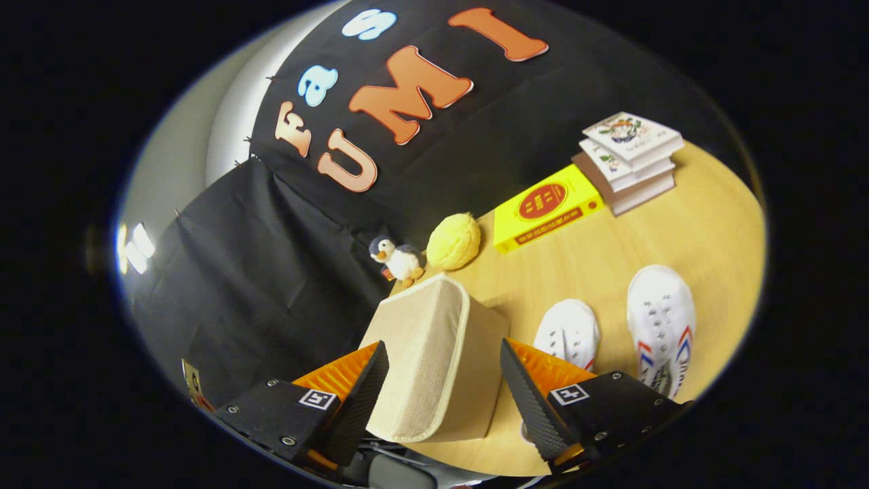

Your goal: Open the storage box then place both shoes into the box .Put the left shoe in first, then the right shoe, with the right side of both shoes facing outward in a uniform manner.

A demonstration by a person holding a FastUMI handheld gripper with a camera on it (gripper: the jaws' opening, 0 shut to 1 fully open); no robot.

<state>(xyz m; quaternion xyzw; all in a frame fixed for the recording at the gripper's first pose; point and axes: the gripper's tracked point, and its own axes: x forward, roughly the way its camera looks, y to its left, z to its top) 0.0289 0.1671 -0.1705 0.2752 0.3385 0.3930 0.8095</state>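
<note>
A beige fabric storage box (434,353) with its lid down stands on the wooden table (679,231), seen tilted. My gripper (445,363) is open, its fingers spread on either side of the box's near corner without pressing on it. Two white shoes lie on the table to the right of the box: one (567,333) just beyond the right finger, partly hidden by it, and a second with red and blue side stripes (662,326) further right.
Beyond the box sit a small penguin plush (397,258) and a yellow round plush (453,241). A yellow book (546,207) lies flat behind them, and a stack of books (628,159) stands at the far right corner. Black cloth walls close off the back and left.
</note>
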